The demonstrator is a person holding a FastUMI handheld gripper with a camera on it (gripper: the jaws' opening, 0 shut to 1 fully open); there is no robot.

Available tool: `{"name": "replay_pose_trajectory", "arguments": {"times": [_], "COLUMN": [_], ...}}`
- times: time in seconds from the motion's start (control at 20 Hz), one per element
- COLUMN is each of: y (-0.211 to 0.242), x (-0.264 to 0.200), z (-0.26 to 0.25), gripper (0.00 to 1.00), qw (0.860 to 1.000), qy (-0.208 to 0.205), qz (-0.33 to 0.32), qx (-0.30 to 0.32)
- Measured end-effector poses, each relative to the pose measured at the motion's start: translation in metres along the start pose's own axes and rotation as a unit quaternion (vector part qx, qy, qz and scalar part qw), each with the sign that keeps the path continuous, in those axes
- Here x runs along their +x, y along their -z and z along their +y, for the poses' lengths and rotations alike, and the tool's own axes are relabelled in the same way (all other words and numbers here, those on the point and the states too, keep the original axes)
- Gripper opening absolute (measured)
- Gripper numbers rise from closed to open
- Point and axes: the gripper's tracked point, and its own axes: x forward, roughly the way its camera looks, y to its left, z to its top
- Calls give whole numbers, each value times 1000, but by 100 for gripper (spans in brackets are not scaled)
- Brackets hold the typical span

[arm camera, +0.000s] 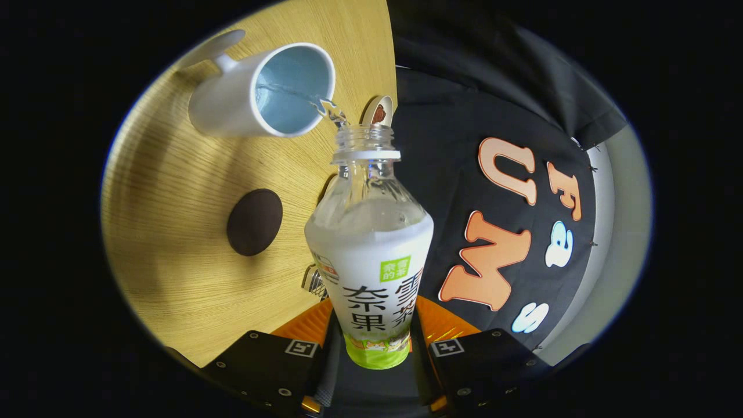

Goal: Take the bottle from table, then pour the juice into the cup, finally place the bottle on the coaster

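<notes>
My gripper [371, 348] is shut on a clear plastic bottle [369, 255] with a white and green label, held by its lower body between the fingers. The bottle is uncapped and tipped toward a white cup [261, 93] with a pale blue inside that stands on the wooden table [174, 244]. A thin stream of clear liquid [331, 111] runs from the bottle's mouth over the cup's rim. A dark brown round coaster [254, 222] lies on the table, nearer to the fingers than the cup and to the side of the bottle.
A small round object with a brown mark [378, 111] sits by the table's edge just beyond the bottle's mouth. A metal spring-like piece [314, 281] shows beside the bottle's label. The black cloth wall [464, 116] hangs past the table's edge.
</notes>
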Motion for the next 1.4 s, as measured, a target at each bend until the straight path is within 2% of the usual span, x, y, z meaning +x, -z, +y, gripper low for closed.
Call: {"name": "replay_pose_trajectory", "arguments": {"times": [1.4], "y": [-10], "x": [5], "z": [-11], "gripper": [56], "qw": [996], "qy": [11], "qz": [-36], "qx": [-78]}}
